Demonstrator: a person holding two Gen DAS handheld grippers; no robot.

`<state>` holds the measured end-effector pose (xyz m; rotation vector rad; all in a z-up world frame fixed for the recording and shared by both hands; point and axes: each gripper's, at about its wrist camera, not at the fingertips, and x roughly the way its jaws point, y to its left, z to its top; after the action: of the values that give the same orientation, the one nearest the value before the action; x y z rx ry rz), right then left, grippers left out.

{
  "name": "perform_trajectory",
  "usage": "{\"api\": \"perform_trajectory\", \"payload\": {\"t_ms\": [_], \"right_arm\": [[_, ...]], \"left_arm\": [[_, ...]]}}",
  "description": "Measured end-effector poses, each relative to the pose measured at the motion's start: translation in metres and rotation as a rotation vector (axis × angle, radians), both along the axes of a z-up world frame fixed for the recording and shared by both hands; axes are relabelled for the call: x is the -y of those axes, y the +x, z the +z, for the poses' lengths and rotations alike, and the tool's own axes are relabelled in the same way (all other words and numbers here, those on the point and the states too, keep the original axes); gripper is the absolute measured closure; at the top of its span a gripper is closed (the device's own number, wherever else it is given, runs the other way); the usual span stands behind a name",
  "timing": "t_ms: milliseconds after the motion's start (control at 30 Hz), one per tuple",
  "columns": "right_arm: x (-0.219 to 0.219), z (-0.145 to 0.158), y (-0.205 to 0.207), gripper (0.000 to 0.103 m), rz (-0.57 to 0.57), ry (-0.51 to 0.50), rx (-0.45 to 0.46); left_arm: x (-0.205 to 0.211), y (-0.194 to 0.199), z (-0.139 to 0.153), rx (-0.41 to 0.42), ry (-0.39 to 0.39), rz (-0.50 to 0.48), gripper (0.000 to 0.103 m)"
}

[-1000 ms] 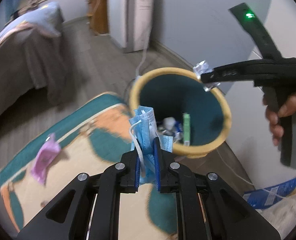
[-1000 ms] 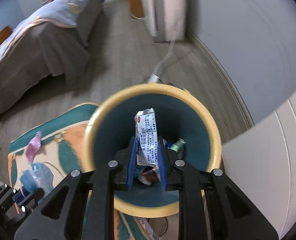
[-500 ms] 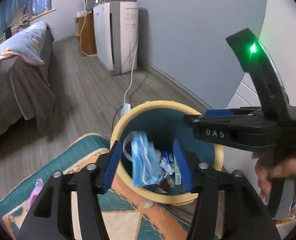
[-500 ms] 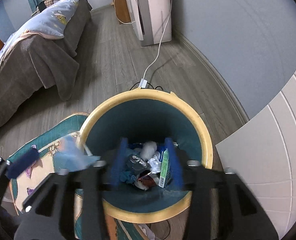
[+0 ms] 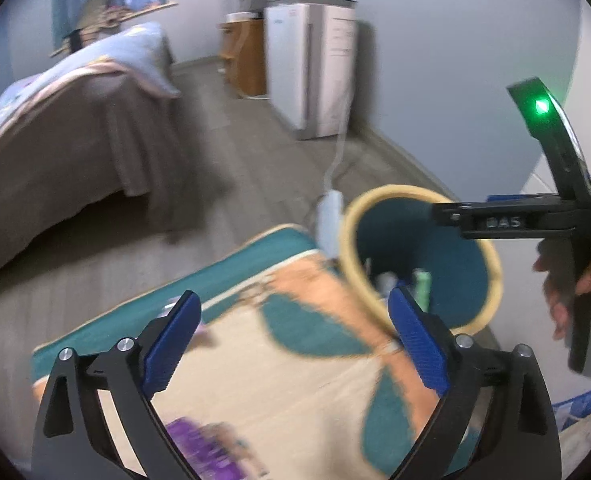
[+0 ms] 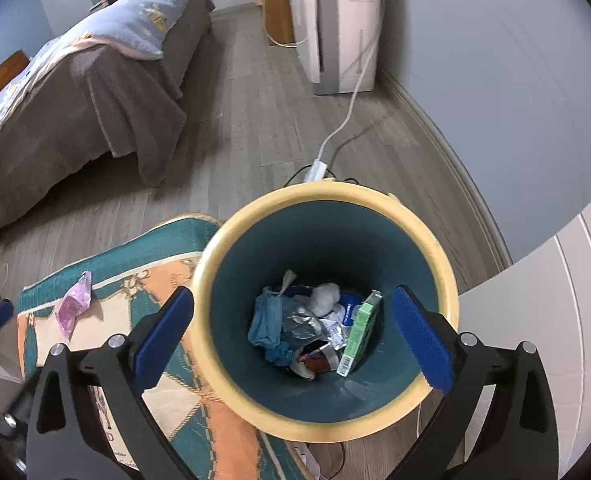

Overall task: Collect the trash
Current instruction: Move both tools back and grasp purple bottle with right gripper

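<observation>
A teal bin with a yellow rim [image 6: 327,200] stands on the floor at the rug's corner. Inside lie the blue face mask [image 6: 269,324], a silver packet [image 6: 303,326], a green box [image 6: 359,330] and other trash. My right gripper [image 6: 291,336] is open and empty, directly above the bin. My left gripper [image 5: 293,340] is open and empty, over the rug to the left of the bin [image 5: 361,216]. A pink wrapper [image 6: 73,306] lies on the rug; in the left wrist view it shows as a purple blur [image 5: 203,450] below the jaws.
A patterned teal, orange and cream rug [image 5: 295,380] covers the floor. A bed [image 6: 75,92] stands at left. A white appliance [image 6: 343,24] stands by the wall, its cable and plug [image 6: 315,170] behind the bin. A white cabinet [image 6: 555,320] is at right.
Both grippers opened and dropped their loads, the mask and the silver packet, into the bin. My left gripper then swung left, away from the bin and over the rug.
</observation>
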<state>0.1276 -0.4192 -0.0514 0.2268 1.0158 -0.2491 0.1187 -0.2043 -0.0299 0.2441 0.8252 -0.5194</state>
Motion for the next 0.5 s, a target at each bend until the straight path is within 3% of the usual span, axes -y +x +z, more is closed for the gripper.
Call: {"api": "perform_trajectory", "payload": {"t_ms": [267,500], "right_arm": [[-0.058,0.014,0.001,0.006,0.106,-0.048,0.008],[-0.133,0.011,-0.010,0.006,0.202,-0.074,-0.012]], "left_arm": [[-0.093,-0.013,0.023,0.006,0.008,0.162,0.006],[-0.154,-0.026,0.024,0.048,-0.022,0.257,0.005]]}}
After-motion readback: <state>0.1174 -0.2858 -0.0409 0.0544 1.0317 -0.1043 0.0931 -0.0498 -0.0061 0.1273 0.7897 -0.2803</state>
